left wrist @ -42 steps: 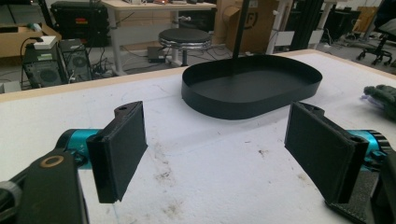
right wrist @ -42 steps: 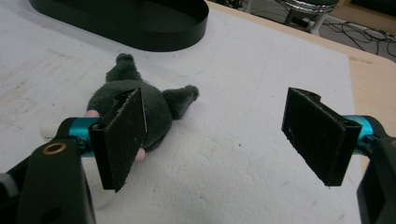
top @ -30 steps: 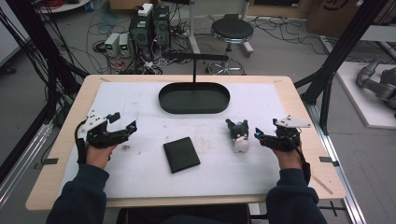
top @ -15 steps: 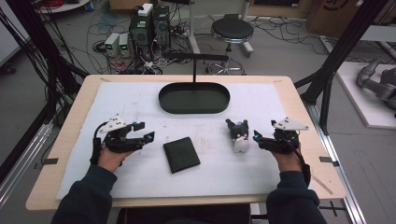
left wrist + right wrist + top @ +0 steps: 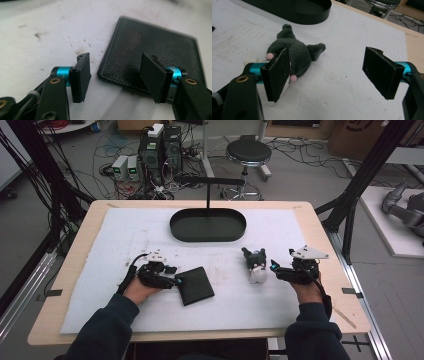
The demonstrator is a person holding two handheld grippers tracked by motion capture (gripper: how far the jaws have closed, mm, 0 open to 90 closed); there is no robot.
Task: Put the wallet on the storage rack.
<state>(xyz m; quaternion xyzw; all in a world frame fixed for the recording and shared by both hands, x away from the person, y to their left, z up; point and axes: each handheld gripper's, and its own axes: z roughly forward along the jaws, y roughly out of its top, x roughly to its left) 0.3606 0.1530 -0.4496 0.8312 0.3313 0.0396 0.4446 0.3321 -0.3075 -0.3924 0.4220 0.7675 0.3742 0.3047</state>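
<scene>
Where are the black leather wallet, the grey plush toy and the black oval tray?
black leather wallet [image 5: 150, 47], left gripper view, grained top face
grey plush toy [image 5: 298, 53], right gripper view, back
black oval tray [image 5: 208, 235], high view, near wall

Both grippers [image 5: 176, 276] [image 5: 272, 266] wide apart

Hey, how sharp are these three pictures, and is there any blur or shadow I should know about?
High view: soft and grainy, evenly lit. Left gripper view: the wallet has crisp grain near the jaws, blurring at its far edge, with a dark shadow under one jaw. Right gripper view: the plush toy is fairly sharp; the tray behind is softer.
</scene>
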